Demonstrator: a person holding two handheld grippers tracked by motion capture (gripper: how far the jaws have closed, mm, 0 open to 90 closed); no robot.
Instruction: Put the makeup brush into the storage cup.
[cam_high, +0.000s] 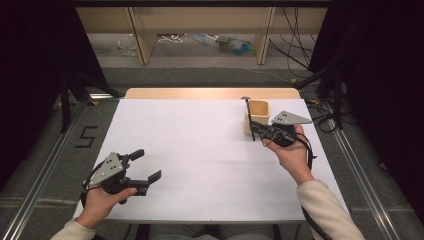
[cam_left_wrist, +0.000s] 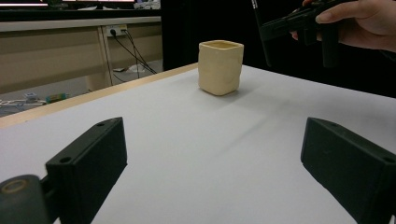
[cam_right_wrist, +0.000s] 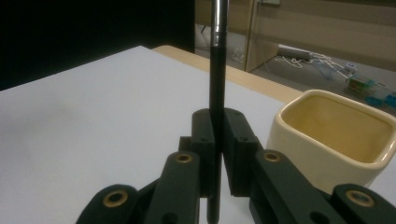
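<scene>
A cream square cup (cam_high: 259, 114) stands at the far right of the white table (cam_high: 200, 150). My right gripper (cam_high: 253, 127) hovers just in front of the cup, shut on a thin black brush handle (cam_high: 248, 117) with a metal band, held upright. In the right gripper view the handle (cam_right_wrist: 217, 70) rises between the closed pads of that gripper (cam_right_wrist: 218, 135), with the empty cup (cam_right_wrist: 334, 135) to its right. My left gripper (cam_high: 147, 165) rests at the near left, open and holding nothing. In its own view, the left gripper (cam_left_wrist: 212, 158) frames the cup (cam_left_wrist: 220, 67) far ahead.
A bare wooden strip (cam_high: 210, 93) runs along the table's far edge. Beyond it are wooden furniture legs (cam_high: 142, 40) and loose cables (cam_high: 295, 45) on the floor. Metal rails (cam_high: 360, 165) flank the table on both sides.
</scene>
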